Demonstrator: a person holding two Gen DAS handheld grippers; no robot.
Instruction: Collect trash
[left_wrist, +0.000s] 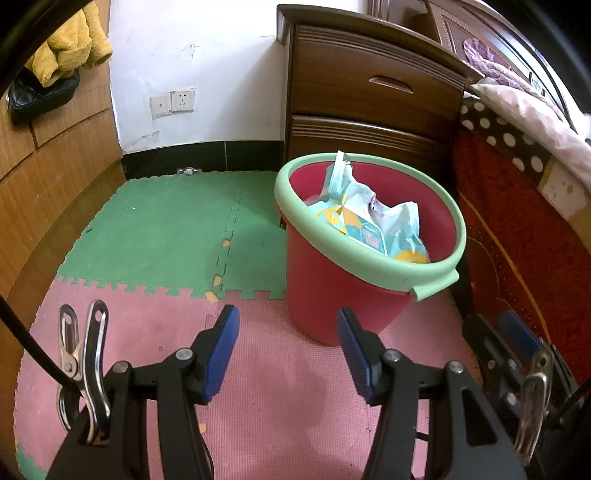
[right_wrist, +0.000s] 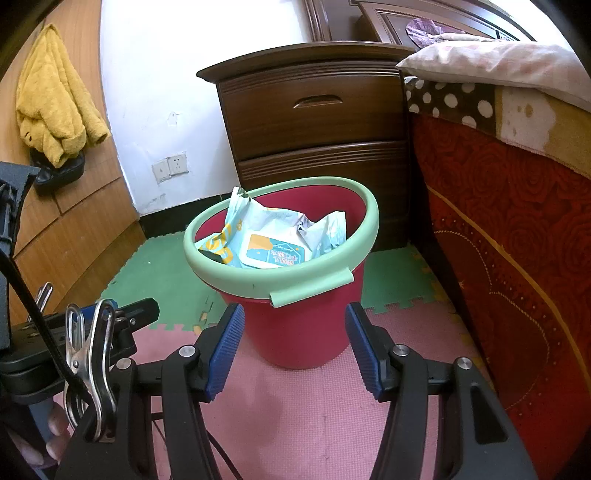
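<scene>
Inside the red bucket (right_wrist: 303, 332) beyond both spread, empty grippers (left_wrist: 288, 347) (right_wrist: 295, 347), the crumpled wipes packet (right_wrist: 273, 243) lay tilted, one end poking above the far rim.

— What's in that red plastic bucket with the pale green rim (left_wrist: 369, 258)?

— A crumpled, pale blue plastic wipes packet with yellow patches (right_wrist: 273, 243), lying slanted inside, label side up, one corner poking above the rim.

— And the bucket?

— Upright on the foam floor mat, straddling the pink and green tiles, just beside the bed.
</scene>
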